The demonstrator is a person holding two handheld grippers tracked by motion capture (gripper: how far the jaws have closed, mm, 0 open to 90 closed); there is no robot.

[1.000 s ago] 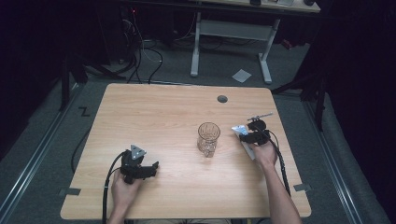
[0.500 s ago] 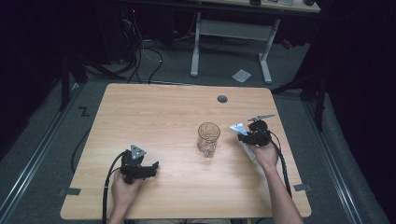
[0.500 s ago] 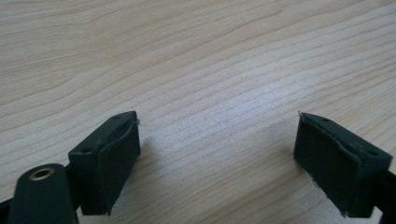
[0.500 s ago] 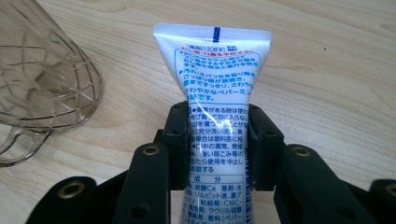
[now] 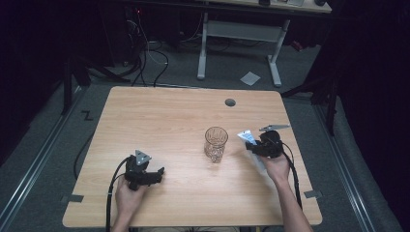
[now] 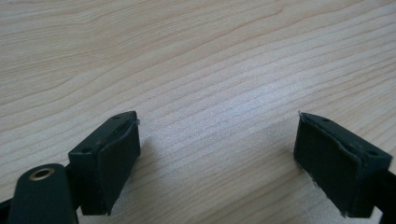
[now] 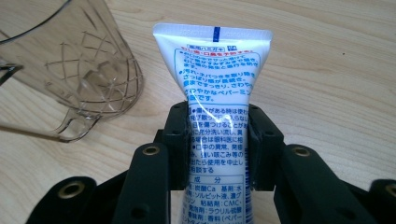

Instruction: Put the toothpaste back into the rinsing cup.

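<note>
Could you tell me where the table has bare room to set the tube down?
The whole far half of the table, behind the glass, is free apart from a small dark disc. The near middle, between the left gripper and right gripper, is bare too. It is tightest between the glass and the tube.

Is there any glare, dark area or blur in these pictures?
High view: the light wooden table is lit, the room around it dark. Right gripper view: glare streaks cross the white printed toothpaste tube; the clear patterned plastic cup looks slightly soft. Left gripper view: a pale sheen lies on the wood.
</note>
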